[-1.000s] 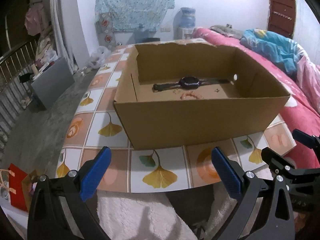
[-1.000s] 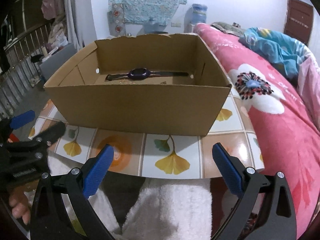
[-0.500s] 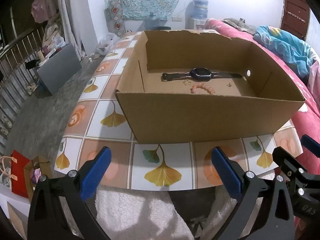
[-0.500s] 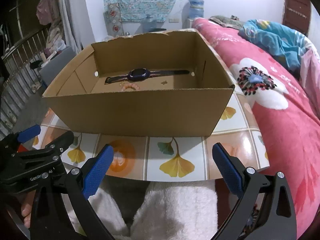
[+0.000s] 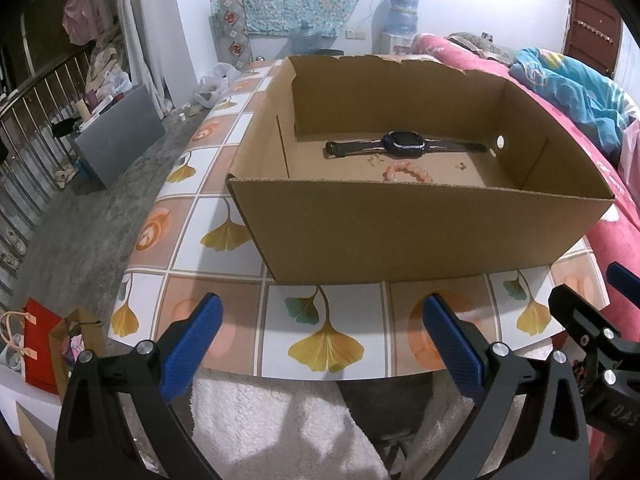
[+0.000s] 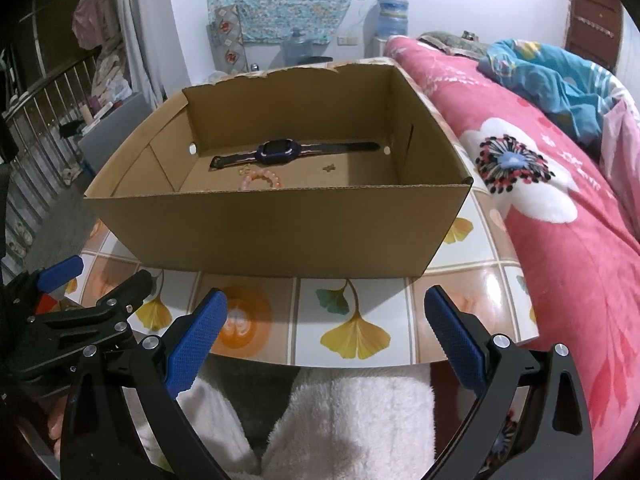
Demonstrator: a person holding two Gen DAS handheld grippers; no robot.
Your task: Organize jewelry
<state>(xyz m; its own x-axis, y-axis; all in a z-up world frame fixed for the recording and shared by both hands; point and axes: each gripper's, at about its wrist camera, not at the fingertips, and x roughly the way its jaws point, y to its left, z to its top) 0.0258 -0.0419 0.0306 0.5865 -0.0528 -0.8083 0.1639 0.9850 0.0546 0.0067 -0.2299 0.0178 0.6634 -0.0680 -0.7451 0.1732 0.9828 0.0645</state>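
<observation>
An open cardboard box (image 5: 420, 232) (image 6: 280, 232) stands on a tiled table (image 5: 224, 216). Inside it lie a dark wristwatch (image 5: 404, 145) (image 6: 280, 151), a pink bead bracelet (image 5: 408, 171) (image 6: 262, 180) and small gold pieces (image 5: 461, 166) (image 6: 329, 167). My left gripper (image 5: 320, 340) is open and empty, held above the table's near edge in front of the box. My right gripper (image 6: 326, 338) is open and empty beside it, also short of the box. Each gripper shows at the edge of the other's view.
A bed with a pink flowered blanket (image 6: 560, 208) runs along the table's right side. A grey box (image 5: 120, 136) and a railing (image 5: 24, 128) are on the floor to the left. Red and brown gift bags (image 5: 44, 344) sit low left. A white fleece garment (image 6: 360, 420) lies below the grippers.
Both grippers have risen and tilted, so more of the box floor shows; the bracelet is in fuller view. Both stay open and empty.
</observation>
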